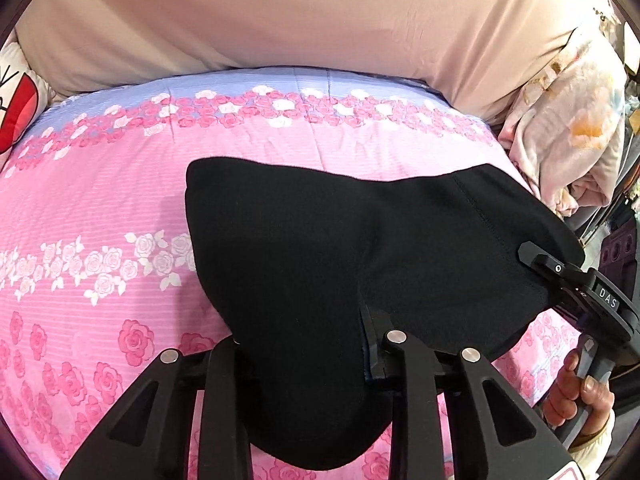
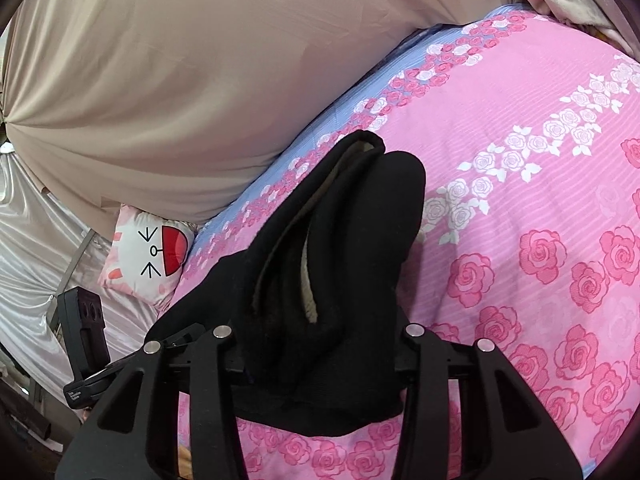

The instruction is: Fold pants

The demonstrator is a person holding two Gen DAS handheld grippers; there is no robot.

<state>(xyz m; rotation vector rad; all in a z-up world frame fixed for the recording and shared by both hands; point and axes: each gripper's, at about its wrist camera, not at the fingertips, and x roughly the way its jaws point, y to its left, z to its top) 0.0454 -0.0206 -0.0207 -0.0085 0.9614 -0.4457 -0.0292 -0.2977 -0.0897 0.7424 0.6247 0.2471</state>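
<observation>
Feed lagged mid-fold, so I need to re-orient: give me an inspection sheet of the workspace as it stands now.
Surface: pink rose-print bedspread, blue band along its far edge.
Job's things: black pants, lifted and bunched, pale lining showing in the right wrist view.
Clutter: cartoon cat pillow; crumpled floral blanket.
Grippers: left gripper and right gripper each pinch the pants.
Cables: nothing seen.
Surroundings: beige draped cloth behind the bed; silvery satin cloth.
</observation>
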